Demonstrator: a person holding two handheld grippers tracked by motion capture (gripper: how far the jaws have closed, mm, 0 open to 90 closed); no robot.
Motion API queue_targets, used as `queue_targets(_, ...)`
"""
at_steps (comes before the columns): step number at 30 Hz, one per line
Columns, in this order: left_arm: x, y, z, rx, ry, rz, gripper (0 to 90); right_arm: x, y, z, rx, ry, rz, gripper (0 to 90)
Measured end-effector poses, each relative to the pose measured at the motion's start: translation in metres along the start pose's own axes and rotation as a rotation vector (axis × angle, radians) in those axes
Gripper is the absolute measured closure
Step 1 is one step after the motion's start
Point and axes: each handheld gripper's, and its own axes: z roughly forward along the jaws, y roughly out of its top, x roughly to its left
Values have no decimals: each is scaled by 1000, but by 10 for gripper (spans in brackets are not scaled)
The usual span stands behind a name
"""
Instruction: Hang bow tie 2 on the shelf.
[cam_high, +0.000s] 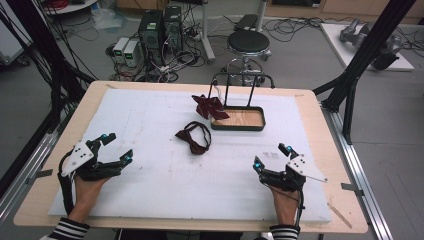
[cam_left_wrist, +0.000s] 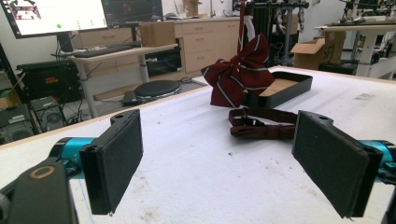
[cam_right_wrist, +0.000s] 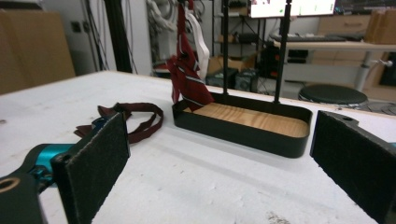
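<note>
High view: your left gripper (cam_high: 114, 148) and right gripper (cam_high: 272, 156) gape empty; the striped bow (cam_high: 209, 106) overlaps the tray (cam_high: 238, 127), the bow tie (cam_high: 194, 137) nearby.

- The white table (cam_high: 165, 190) lies bare between the left claw (cam_high: 116, 148) and the right claw (cam_high: 272, 156), so both have open passage forward.
- A dark red bow tie (cam_high: 194, 137) lies flat mid-table, ahead of both.
- Behind it stands the black tray (cam_high: 238, 126) with upright posts and a top bar (cam_high: 243, 76); a striped bow (cam_high: 210, 106) hangs at its left end, blocking that side.
</note>
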Motion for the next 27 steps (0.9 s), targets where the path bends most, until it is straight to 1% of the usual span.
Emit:
queue_targets(2, 0, 0, 0, -2, -3, -3, 168, 2, 7, 3, 10, -1, -1, 40)
queue_targets(3, 0, -1, 0, -2, -3, -3, 168, 3, 11, 5, 10, 8, -4, 39)
queue_targets(5, 0, -1, 0, -2, -5, -4, 168, 5, 18, 8, 29, 27, -9, 39)
queue_targets(7, 0, -1, 0, -6, -6, -6, 168, 7, 24, 14, 40, 47, -31, 39)
queue_targets(10, 0, -1, 0, -3, -4, -7, 168, 13, 32, 22, 77, 84, -37, 39)
queue_targets(11, 0, -1, 0, 0, -4, -5, 168, 14, 35, 25, 82, 98, -48, 39)
queue_targets(13, 0, -2, 0, -1, -3, -6, 168, 20, 40, 32, 121, 119, -55, 39)
queue_targets(16, 0, -4, 0, 4, 1, -8, 168, 25, 46, 41, 156, 149, -77, 39)
queue_targets(20, 1, -4, 0, 2, 2, -12, 168, 30, 50, 54, 211, 187, -86, 40)
queue_targets(22, 1, -4, 0, 3, 1, -14, 168, 33, 53, 61, 239, 206, -102, 39)
queue_targets(24, 1, -4, -1, 1, -1, -16, 168, 36, 55, 68, 251, 216, -119, 40)
queue_targets(27, 2, -5, -1, 3, -4, -18, 168, 40, 58, 79, 283, 239, -121, 39)
